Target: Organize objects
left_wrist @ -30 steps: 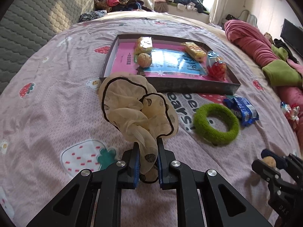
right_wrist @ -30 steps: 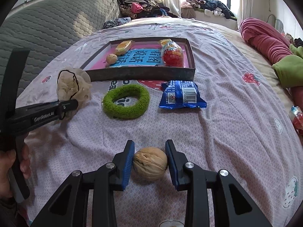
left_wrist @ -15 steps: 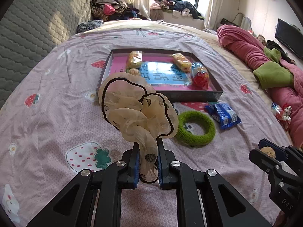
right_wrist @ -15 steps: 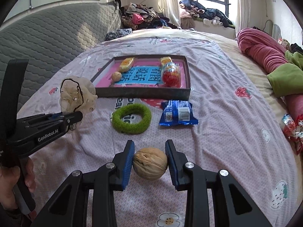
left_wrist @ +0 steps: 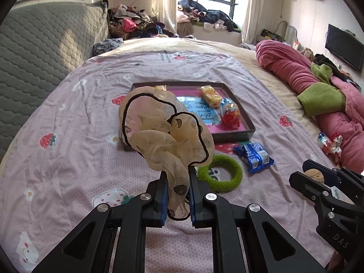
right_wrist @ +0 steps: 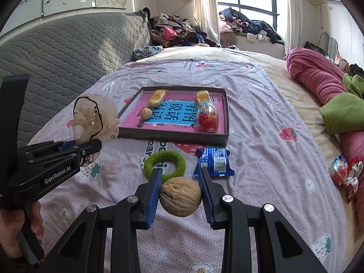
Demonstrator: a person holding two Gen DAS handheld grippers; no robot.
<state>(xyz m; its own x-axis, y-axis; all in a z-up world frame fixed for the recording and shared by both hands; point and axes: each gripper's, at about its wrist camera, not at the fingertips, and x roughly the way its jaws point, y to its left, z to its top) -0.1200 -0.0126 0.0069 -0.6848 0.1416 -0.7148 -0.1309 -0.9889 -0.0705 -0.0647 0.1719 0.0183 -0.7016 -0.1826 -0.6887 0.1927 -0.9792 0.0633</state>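
left hand-held gripper [left_wrist: 178, 196] clamped on scrunchie [left_wrist: 166, 136], right hand-held gripper [right_wrist: 180, 196] holding walnut [right_wrist: 180, 196]

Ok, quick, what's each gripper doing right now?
Left gripper: shut on the cream scrunchie, held above the bed.
Right gripper: shut on the walnut, also lifted.

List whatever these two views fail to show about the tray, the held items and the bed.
- Left wrist view: the scrunchie in the left gripper hides the tray's left half, including the walnut lying there.
- Left wrist view: the held walnut is mostly covered by the right gripper.
- Right wrist view: print on the blue packet is too small to read.
- Both views: the bed near the camera is covered by gripper frames.
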